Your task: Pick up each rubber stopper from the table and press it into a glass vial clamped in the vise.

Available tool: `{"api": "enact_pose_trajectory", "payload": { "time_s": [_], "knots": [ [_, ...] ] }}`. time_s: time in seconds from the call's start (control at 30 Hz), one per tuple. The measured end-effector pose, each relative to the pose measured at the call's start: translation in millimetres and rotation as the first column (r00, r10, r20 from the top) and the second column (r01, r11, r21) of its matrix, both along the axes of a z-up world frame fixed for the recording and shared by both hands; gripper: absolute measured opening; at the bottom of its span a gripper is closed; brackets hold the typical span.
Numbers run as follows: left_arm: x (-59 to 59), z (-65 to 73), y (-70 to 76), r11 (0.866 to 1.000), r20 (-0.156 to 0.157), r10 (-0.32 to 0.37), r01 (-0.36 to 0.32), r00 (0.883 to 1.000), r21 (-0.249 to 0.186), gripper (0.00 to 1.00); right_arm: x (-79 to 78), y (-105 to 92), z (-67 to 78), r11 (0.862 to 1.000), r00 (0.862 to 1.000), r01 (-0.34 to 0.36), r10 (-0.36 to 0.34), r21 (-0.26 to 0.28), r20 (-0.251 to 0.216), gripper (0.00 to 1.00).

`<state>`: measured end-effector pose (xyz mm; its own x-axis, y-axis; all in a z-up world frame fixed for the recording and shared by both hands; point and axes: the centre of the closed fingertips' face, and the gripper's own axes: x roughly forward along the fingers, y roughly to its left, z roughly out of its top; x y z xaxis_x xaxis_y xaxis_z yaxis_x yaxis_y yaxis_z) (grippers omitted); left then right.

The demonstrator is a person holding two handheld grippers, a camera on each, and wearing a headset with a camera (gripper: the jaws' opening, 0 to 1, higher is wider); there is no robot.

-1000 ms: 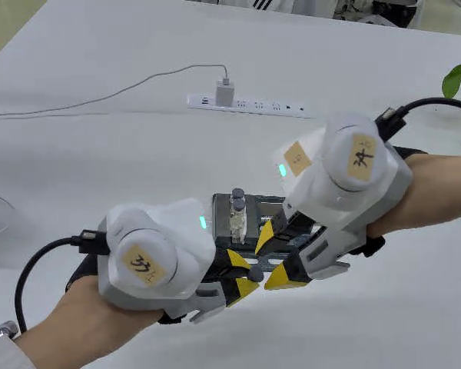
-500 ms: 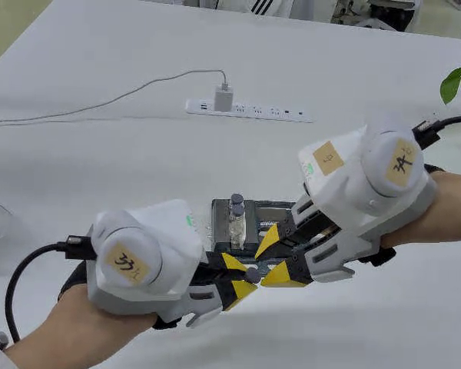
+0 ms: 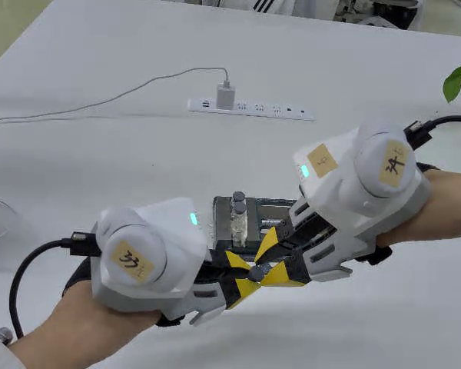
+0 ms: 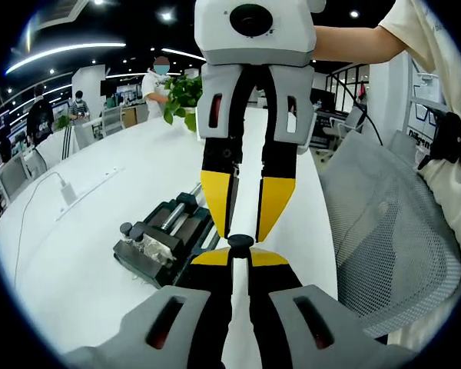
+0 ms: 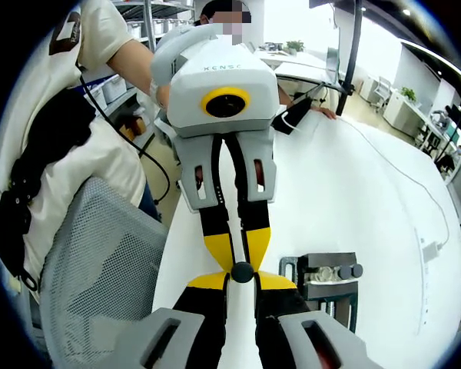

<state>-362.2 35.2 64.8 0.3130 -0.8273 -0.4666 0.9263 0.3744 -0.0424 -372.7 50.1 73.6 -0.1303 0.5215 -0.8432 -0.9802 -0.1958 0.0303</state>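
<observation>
Rubber stopper (image 3: 255, 273): small, dark and round, held off the bench (image 3: 100, 161) at the point where the yellow-tipped jaws of the two grippers meet tip to tip, just in front of the vise (image 3: 275, 207). Left gripper (image 3: 244, 278): jaws drawn narrow, pinching the stopper at their very ends, as its own view shows with the stopper (image 4: 240, 241) seated on the tips. Right gripper (image 3: 270, 265): jaws likewise narrow, one on either side of the same stopper (image 5: 242, 271); whether they press on it or merely flank it cannot be told. The vise is a dark block resting flat on the bench, near the grippers' tips, and clamps two upright glass vials (image 3: 238, 224), each with a dark top, one behind the other. Farther back on the bench lies a white power strip (image 3: 261, 111) with a white charger (image 3: 225, 96) plugged in and a cable (image 3: 123, 94) trailing to the left. Green plant leaves (image 3: 459, 81) enter at the right edge. A grey mesh chair (image 4: 384, 231) stands beside the bench.
</observation>
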Motion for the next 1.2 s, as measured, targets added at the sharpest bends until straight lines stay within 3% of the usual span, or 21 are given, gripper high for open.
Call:
{"api": "enact_pose_trajectory", "payload": {
  "time_s": [0.73, 0.93, 1.0, 1.2],
  "knots": [
    [2.3, 3.1, -3.0, 1.000, -0.002, 0.005, -0.005, 1.000, 0.001, 0.03, 2.3, -1.3, 0.8, 1.000, 0.999, -0.017, 0.018, -0.022, 0.038, 0.08],
    [3.4, 4.6, -1.8, 1.000, 0.045, -0.003, 0.002, 0.999, 0.030, 0.03, 4.5, -0.3, 2.7, 1.000, 1.000, 0.001, 0.000, -0.022, 0.024, 0.08],
    [5.0, 4.4, -0.9, 0.998, 0.081, -0.015, 0.010, 0.997, 0.059, 0.03, 5.2, 0.0, 3.8, 1.000, 1.000, 0.005, -0.005, -0.019, 0.019, 0.07],
    [6.0, 6.1, -2.2, 0.997, 0.099, -0.026, 0.020, 0.995, 0.070, 0.03, 6.8, -1.0, 5.2, 1.000, 1.000, 0.022, -0.022, -0.017, 0.009, 0.07]
  ]
}}
